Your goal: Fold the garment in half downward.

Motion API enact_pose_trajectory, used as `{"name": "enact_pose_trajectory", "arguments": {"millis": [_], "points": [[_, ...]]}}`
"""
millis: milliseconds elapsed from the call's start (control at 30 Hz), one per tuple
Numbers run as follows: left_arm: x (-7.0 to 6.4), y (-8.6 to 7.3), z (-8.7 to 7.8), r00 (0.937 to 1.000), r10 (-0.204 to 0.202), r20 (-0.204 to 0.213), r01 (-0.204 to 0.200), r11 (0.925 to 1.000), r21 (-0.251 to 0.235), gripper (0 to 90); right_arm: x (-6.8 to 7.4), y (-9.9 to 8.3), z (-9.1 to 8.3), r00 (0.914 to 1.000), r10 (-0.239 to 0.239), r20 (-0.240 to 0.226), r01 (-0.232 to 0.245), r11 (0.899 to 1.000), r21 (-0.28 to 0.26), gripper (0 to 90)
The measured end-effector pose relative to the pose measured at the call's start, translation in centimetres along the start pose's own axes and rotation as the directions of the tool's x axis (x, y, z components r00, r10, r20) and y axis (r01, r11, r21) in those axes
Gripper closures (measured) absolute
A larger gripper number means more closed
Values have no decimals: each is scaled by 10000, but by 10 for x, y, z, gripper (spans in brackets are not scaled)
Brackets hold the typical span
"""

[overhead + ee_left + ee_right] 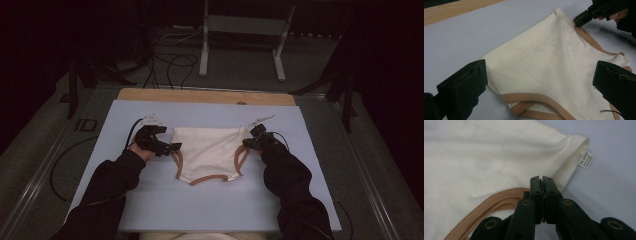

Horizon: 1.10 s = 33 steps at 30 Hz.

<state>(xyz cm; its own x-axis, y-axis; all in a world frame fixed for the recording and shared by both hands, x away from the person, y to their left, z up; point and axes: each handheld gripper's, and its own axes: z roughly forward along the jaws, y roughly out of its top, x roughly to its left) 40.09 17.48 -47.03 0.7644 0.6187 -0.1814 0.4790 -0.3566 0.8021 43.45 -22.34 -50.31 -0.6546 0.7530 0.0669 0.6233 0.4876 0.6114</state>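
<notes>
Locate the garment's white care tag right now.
In the right gripper view the white care tag hangs off the cream garment at its upper-right corner, over the blue mat, up and right of the shut right gripper.

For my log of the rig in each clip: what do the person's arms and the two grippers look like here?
Both arms wear black long sleeves. The left gripper and right gripper are black, each with a pale plate on top and a black cable trailing away. The left gripper's jaws are blocky with matte, rough faces; the right gripper's jaws are slim bars on linked arms with brass-coloured rivets.
</notes>
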Motion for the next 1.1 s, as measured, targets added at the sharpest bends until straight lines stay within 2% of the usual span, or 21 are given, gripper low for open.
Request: {"name": "enact_pose_trajectory", "arguments": {"millis": [200,367,500,633,667,700,733,767,800,833,867,900,933,967,1000,1100], "points": [[-1,-2,-4,10000,36,-35,-36,10000,-36,5,1,0,-8,9999,-101,94,102,9999,-38,882],[-2,-4,-6,10000,-4,-34,4,10000,-37,5,-1,-5,-6,9999,-35,131,34,9999,119,882],[-2,-6,-9,10000,-1,-39,1,10000,-26,5,-4,-8,-3,9999,109,104,-110,9998,140,881],[-2,-9,-12,10000,-27,-2,27,10000,-77,5,-6,-11,-1,9993,378,-19,-378,9993,30,839],[-2,-11,-12,10000,-26,78,27,10000,-84,5,-6,-10,-2,9991,416,-81,-416,9991,3,749],[-2,-11,-12,10000,-26,78,27,10000,-84,5,-6,-10,-2,9991,416,-81,-416,9991,3,749],[-3,-11,-13,9999,27,122,-25,9999,-143,5,-5,-9,-3,9994,319,106,-319,9995,82,690],[-3,-11,-13,9999,27,122,-25,9999,-143,5,-5,-9,-3,9994,319,106,-319,9995,82,690],[-4,-11,-15,9996,141,227,-137,9997,-194,5,-6,-7,-5,9995,316,99,-317,9995,14,604],[-4,-11,-15,9996,141,227,-137,9997,-194,5,-6,-7,-5,9995,316,99,-317,9995,14,604],[-6,-9,-17,9994,266,212,-260,9993,-281,5,-6,-5,-7,9995,300,105,-300,9995,-73,481],[-6,-9,-17,9994,266,212,-260,9993,-281,5,-6,-5,-7,9995,300,105,-300,9995,-73,481],[-7,-8,-20,9990,370,246,-359,9984,-436,5,-6,-2,-10,9995,324,49,-323,9990,-294,373],[-7,-8,-20,9990,370,246,-359,9984,-436,5,-6,-2,-10,9995,324,49,-323,9990,-294,373],[-7,-8,-22,9986,408,328,-390,9978,-545,5,-5,0,-13,9993,376,2,-375,9981,-496,291],[-9,-9,-22,9977,573,367,-552,9968,-574,9,-4,3,-16,9993,364,-47,-366,9968,-707,239]]}}
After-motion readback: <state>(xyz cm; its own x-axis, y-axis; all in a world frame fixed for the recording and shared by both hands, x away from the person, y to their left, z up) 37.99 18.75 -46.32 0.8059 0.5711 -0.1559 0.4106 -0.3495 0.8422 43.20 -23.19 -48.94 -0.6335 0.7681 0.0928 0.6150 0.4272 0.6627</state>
